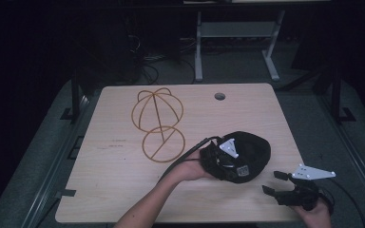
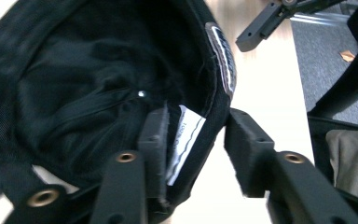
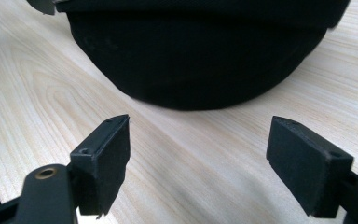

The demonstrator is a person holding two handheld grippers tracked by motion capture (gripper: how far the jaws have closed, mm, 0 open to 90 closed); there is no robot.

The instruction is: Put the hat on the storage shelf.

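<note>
From above, a black cap (image 1: 244, 154) lies on the right part of the counter (image 1: 114, 190), opening up, with a wire hat frame (image 1: 158, 124) well to its left. The left gripper (image 1: 221, 159) reaches into the cap; the right gripper (image 1: 278, 185) rests just beside it, fingers spread.

The left gripper view adds the cap's inside: dark lining, a white label (image 2: 184, 140), and a patch (image 2: 223, 58) on the rim. The fingers (image 2: 154, 140) straddle the rim with a gap on the outer side.

The right gripper view shows the cap's rounded black outside (image 3: 196, 60) ahead of its spread fingers (image 3: 107, 158).
</note>
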